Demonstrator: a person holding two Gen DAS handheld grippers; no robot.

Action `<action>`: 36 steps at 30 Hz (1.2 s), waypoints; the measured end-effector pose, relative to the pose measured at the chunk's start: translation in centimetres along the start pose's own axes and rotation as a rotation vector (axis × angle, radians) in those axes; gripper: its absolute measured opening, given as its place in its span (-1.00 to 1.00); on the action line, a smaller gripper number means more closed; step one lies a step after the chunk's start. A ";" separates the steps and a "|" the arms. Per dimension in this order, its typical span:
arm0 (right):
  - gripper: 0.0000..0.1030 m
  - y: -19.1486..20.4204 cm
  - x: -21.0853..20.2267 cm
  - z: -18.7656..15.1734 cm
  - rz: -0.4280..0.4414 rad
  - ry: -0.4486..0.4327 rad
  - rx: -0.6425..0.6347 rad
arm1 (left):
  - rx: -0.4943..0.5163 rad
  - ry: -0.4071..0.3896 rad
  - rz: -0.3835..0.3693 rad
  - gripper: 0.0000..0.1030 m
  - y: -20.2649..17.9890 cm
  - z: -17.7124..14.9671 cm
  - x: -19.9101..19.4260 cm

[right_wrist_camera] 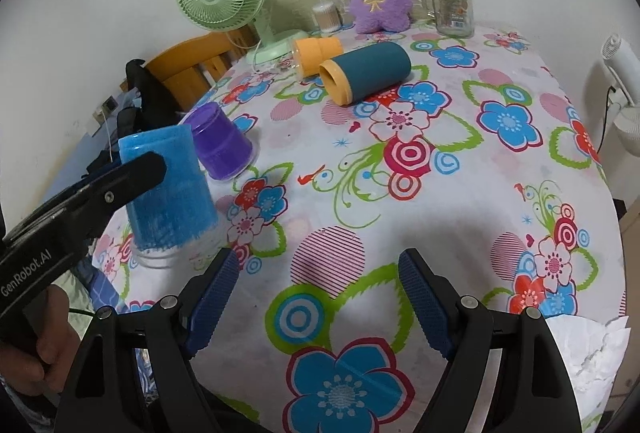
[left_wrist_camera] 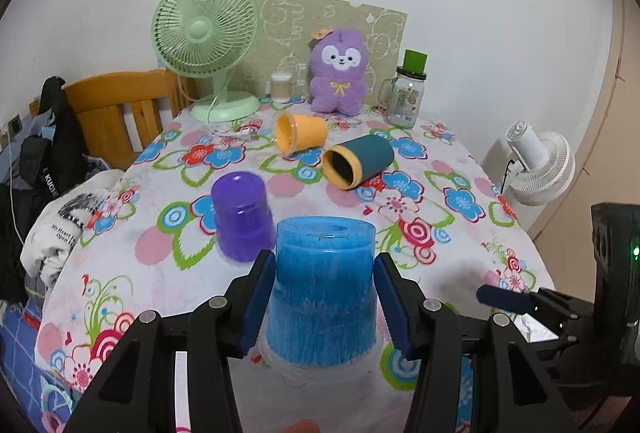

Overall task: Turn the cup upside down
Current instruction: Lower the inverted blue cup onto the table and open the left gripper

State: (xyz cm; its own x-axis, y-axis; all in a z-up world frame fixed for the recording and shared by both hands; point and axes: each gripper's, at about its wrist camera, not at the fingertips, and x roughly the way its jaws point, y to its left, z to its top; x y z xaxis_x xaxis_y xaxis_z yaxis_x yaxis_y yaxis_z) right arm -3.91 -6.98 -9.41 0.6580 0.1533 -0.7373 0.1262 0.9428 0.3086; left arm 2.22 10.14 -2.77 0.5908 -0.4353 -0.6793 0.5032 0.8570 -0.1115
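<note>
A blue cup point(left_wrist_camera: 325, 289) stands upside down on the flowered tablecloth near the front left edge; it also shows in the right wrist view point(right_wrist_camera: 168, 193). My left gripper point(left_wrist_camera: 325, 265) straddles it, its blue pads point(left_wrist_camera: 260, 297) slightly apart from the cup's sides. A purple cup point(left_wrist_camera: 240, 215) stands upside down just behind it, also seen in the right wrist view point(right_wrist_camera: 219, 143). An orange cup point(left_wrist_camera: 300, 133) and a teal cup point(left_wrist_camera: 358, 161) lie on their sides further back. My right gripper point(right_wrist_camera: 320, 293) is open and empty over the tablecloth.
A green fan point(left_wrist_camera: 206, 45), a purple plush toy point(left_wrist_camera: 340, 73), a cotton-swab jar point(left_wrist_camera: 282, 87) and a glass jar point(left_wrist_camera: 406, 95) stand along the back of the table point(right_wrist_camera: 440, 193). A wooden chair point(left_wrist_camera: 120, 109) with clothes is at the left. A white fan point(left_wrist_camera: 540, 161) stands at the right.
</note>
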 end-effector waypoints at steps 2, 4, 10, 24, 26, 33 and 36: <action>0.63 -0.1 -0.1 0.0 -0.003 -0.002 -0.001 | 0.003 -0.003 -0.003 0.03 -0.3 0.2 0.1; 0.63 -0.2 -0.2 0.0 -0.004 -0.004 0.000 | 0.005 -0.001 -0.004 0.03 -0.5 0.3 0.3; 0.63 -0.5 -0.1 0.0 -0.008 -0.001 0.007 | 0.002 -0.002 -0.004 -0.03 -0.7 0.5 0.8; 0.63 -0.6 0.0 -0.1 -0.005 -0.001 0.011 | 0.003 -0.010 -0.005 -0.03 -0.9 0.7 0.5; 0.63 -0.4 0.0 -0.1 -0.004 0.000 0.009 | 0.002 -0.009 -0.003 -0.03 -0.9 0.8 0.4; 0.63 0.3 0.0 0.0 0.001 -0.002 0.007 | -0.003 -0.007 0.004 0.07 -0.4 0.7 -0.2; 0.63 0.7 -0.2 0.1 0.003 -0.007 0.003 | -0.008 -0.017 0.018 0.49 -0.1 0.7 -0.7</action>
State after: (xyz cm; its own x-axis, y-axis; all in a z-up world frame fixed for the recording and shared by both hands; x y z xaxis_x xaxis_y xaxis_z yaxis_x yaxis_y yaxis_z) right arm -3.90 -6.37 -8.95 0.6638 0.1542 -0.7318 0.1264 0.9413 0.3131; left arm 2.15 10.19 -1.77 0.6103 -0.4244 -0.6689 0.4872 0.8669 -0.1054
